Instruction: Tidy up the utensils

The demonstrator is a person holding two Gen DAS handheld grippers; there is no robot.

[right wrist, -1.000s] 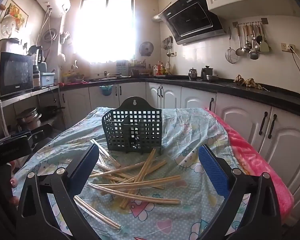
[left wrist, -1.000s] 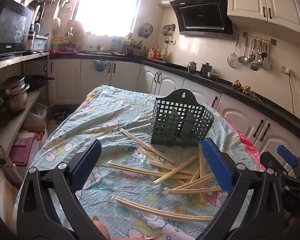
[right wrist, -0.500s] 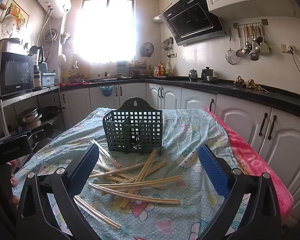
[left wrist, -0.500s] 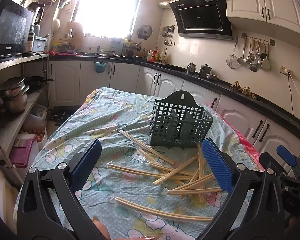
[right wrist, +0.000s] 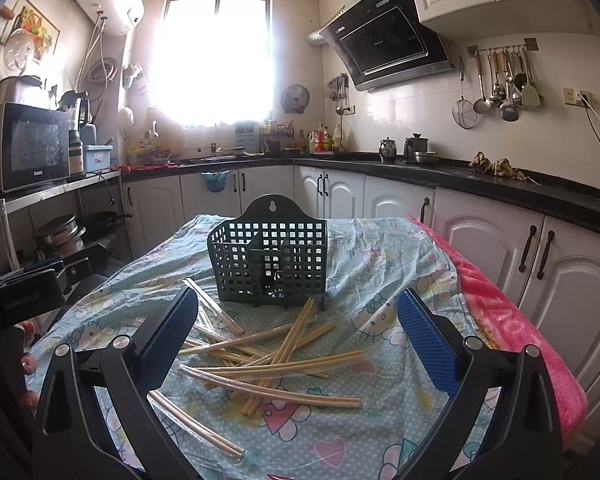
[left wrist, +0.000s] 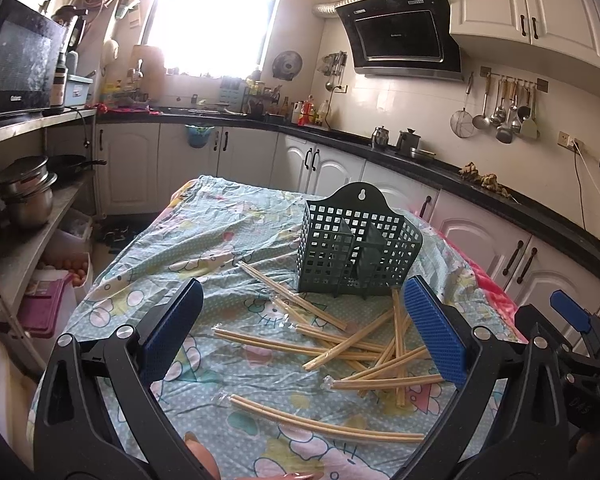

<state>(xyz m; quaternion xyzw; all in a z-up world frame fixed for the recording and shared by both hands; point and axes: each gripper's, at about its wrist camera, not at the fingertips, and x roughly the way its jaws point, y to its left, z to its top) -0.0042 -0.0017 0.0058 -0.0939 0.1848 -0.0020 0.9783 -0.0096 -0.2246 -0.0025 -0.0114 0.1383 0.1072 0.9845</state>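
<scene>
A dark green plastic utensil basket (left wrist: pixel 356 250) with inner dividers stands upright on the table; it also shows in the right wrist view (right wrist: pixel 269 261). Several pairs of wooden chopsticks in clear sleeves (left wrist: pixel 356 346) lie scattered in front of it, also in the right wrist view (right wrist: pixel 272 354). My left gripper (left wrist: pixel 300 328) is open and empty, held above the near chopsticks. My right gripper (right wrist: pixel 298 330) is open and empty, also above the pile. The right gripper's body shows at the right edge of the left view (left wrist: pixel 572 344).
The table carries a light blue cartoon-print cloth (left wrist: pixel 204 236) with a pink blanket (right wrist: pixel 508 320) along its right edge. White cabinets (right wrist: pixel 500 240) with a black counter run behind and to the right. A shelf with pots (left wrist: pixel 24 196) stands at left.
Both views have shifted only slightly; the basket sits a touch higher in the frames. Nothing was taken hold of or moved on the table.
</scene>
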